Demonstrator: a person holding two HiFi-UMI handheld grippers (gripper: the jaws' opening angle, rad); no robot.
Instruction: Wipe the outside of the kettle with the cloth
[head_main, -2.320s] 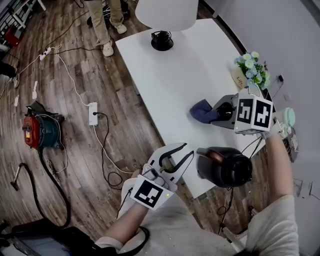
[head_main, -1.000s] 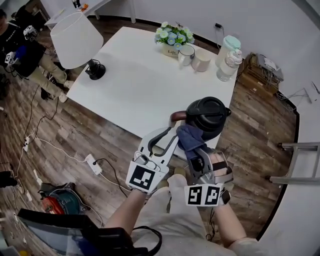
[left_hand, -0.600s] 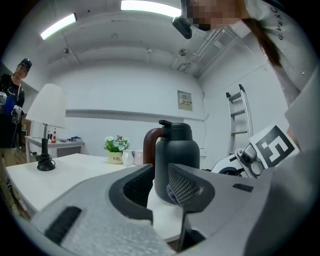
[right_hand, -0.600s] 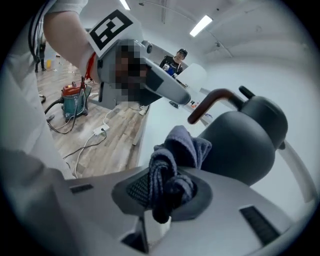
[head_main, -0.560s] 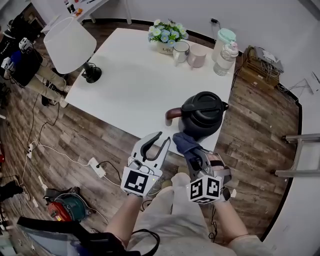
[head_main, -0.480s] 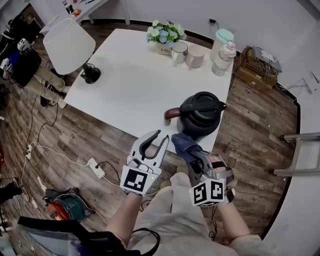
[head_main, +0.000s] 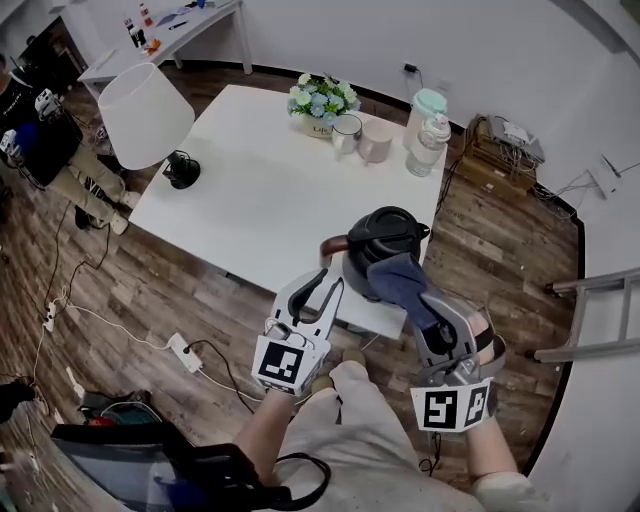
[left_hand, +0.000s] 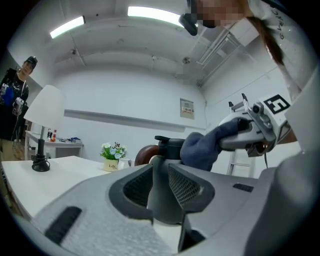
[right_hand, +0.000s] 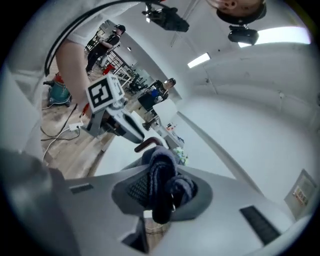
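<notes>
**One flank under the cloth, most of the kettle left to wipe**

My right gripper (head_main: 425, 310) is clamped on the dark blue fabric cloth (head_main: 398, 278). In the right gripper view the bunched folds fill the gap between its jaws (right_hand: 160, 192). The free end of the cloth lies against the near right flank of the round black kettle with the reddish-brown handle (head_main: 385, 235). The kettle stands upright near the front edge of the white rectangular table (head_main: 270, 180).

My left gripper (head_main: 332, 280) sits just beside the kettle on its handle side, jaws spread and gripping nothing. In the left gripper view the kettle's body shows through the gap (left_hand: 161, 175), but I cannot tell whether either jaw touches it.

I judge the wiping to be at an early pass, since the cloth is on one patch of the wall only. The surface shows no marks, so I cannot say which parts are already clean. The far side, the handle side and the lid all appear left to do, and I expect to steady the kettle with the left gripper while working round.
</notes>
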